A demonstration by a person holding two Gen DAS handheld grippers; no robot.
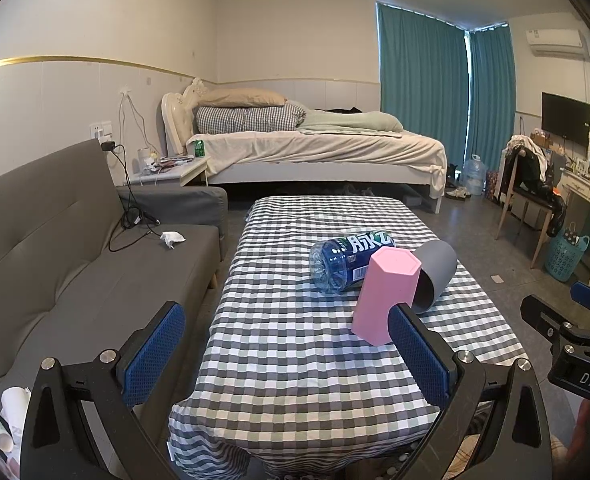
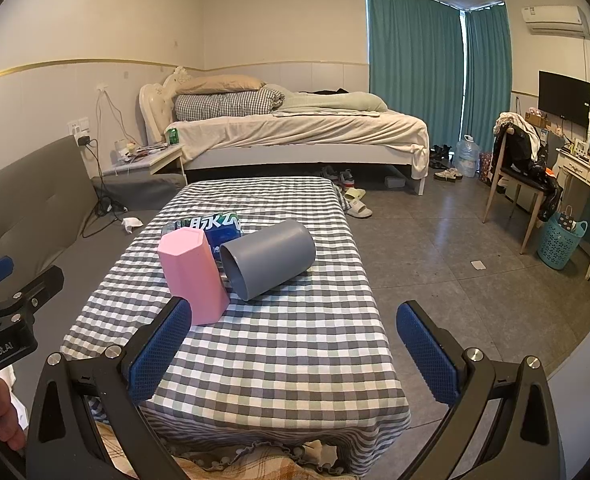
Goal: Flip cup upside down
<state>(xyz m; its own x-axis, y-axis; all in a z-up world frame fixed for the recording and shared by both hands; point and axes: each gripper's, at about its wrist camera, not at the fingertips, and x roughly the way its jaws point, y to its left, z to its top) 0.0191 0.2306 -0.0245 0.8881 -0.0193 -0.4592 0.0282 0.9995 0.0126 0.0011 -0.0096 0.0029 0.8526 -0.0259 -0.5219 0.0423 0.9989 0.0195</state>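
Gray cup (image 2: 269,258) on its side on the checkered tablecloth (image 2: 255,360), mouth toward the cameras, just beside an upright pink hexagonal cup (image 2: 191,276) with a toppled blue-labelled water bottle (image 1: 347,258) behind both. Left gripper (image 1: 291,356) spread wide and empty above the table's near end; right gripper (image 2: 295,352) likewise spread, gripping nothing

The left gripper (image 1: 287,356) is held low at the near end of the scene, its two blue-padded fingers (image 1: 153,354) spread wide apart with nothing between them. The right gripper (image 2: 295,352) sits level beside it on the right, jaws equally wide and holding nothing. Both point toward the far side.
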